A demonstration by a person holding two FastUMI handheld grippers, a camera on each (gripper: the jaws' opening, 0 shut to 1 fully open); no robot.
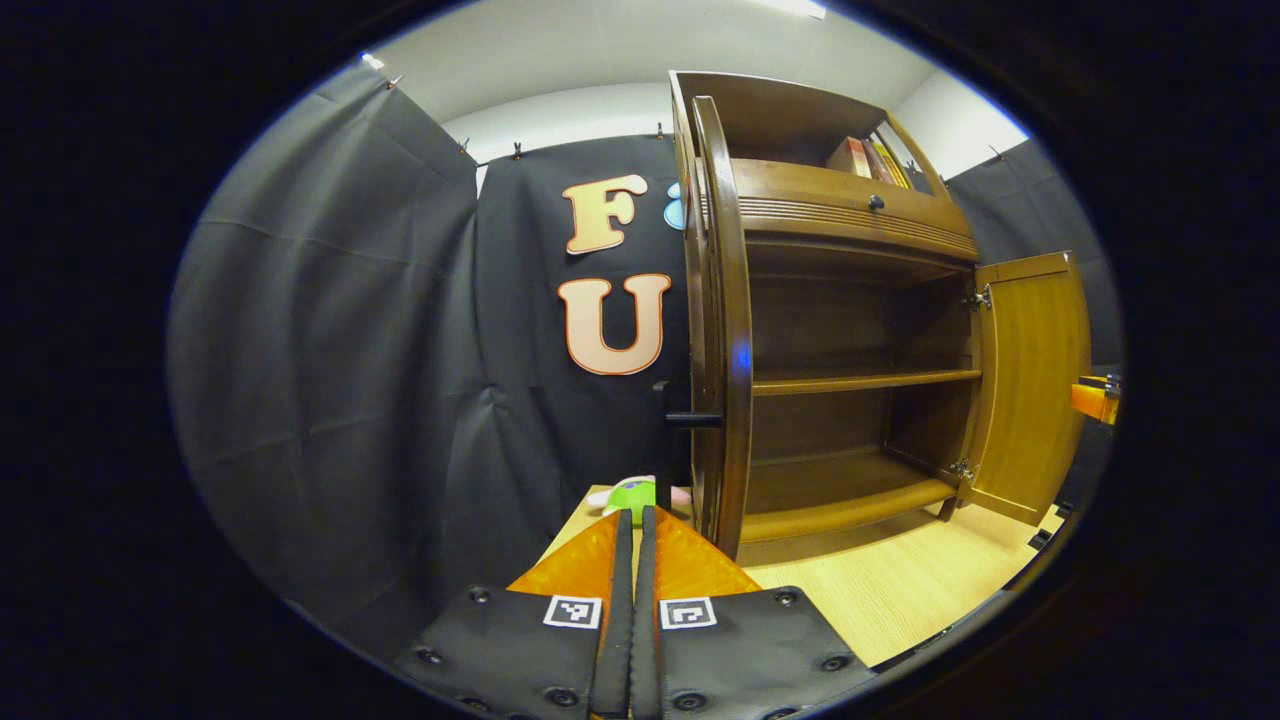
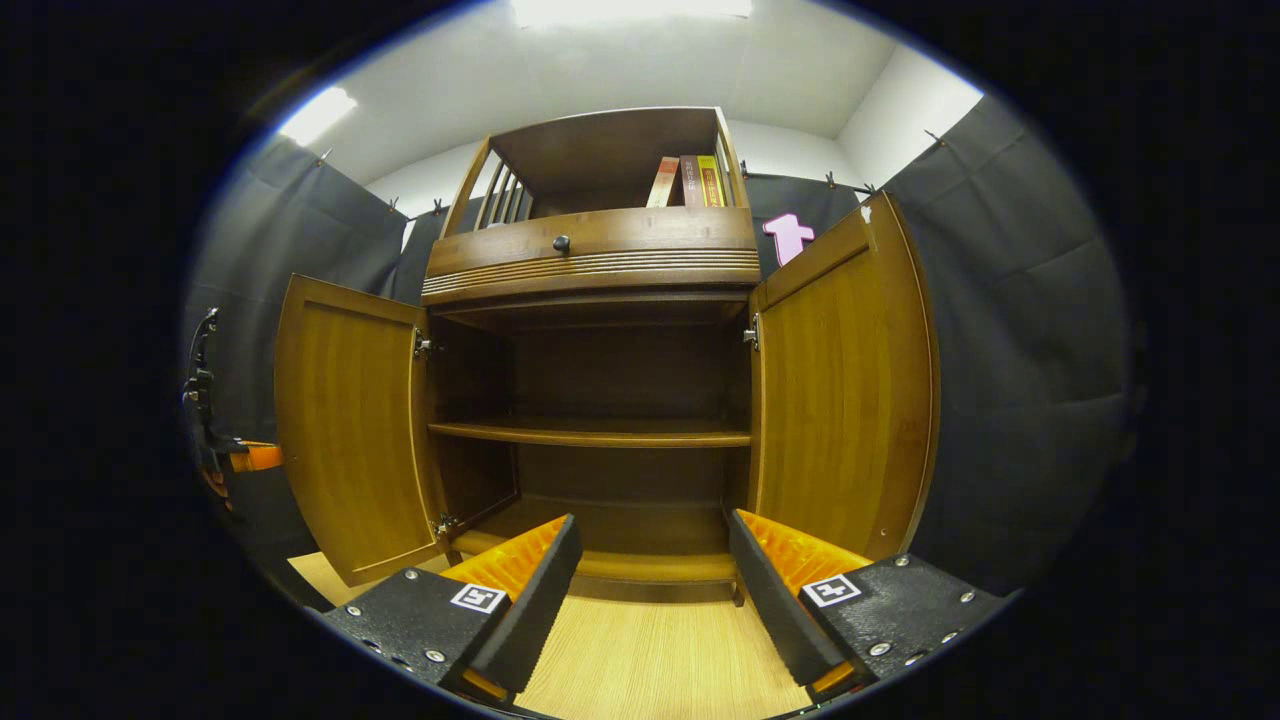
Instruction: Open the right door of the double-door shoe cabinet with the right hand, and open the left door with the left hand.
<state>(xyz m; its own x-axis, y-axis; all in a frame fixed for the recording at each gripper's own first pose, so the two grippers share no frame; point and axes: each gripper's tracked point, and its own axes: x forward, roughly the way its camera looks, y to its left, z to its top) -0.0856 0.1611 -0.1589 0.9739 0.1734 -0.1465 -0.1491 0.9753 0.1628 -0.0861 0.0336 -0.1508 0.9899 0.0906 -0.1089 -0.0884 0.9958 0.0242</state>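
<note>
Shoe cabinet [image 2: 600, 260]: two doors swung open, three books [image 2: 690, 180] on top. Left gripper [image 1: 634, 520] fingers together, empty; right gripper [image 2: 655, 550] fingers wide apart, empty.

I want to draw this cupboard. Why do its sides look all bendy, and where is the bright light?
In the right gripper view the fisheye lens bows the cabinet and its open right door; bright ceiling lights glare above, and the shelves sit in shadow. In the left gripper view the left door curves edge-on, with a small blue glint.
</note>
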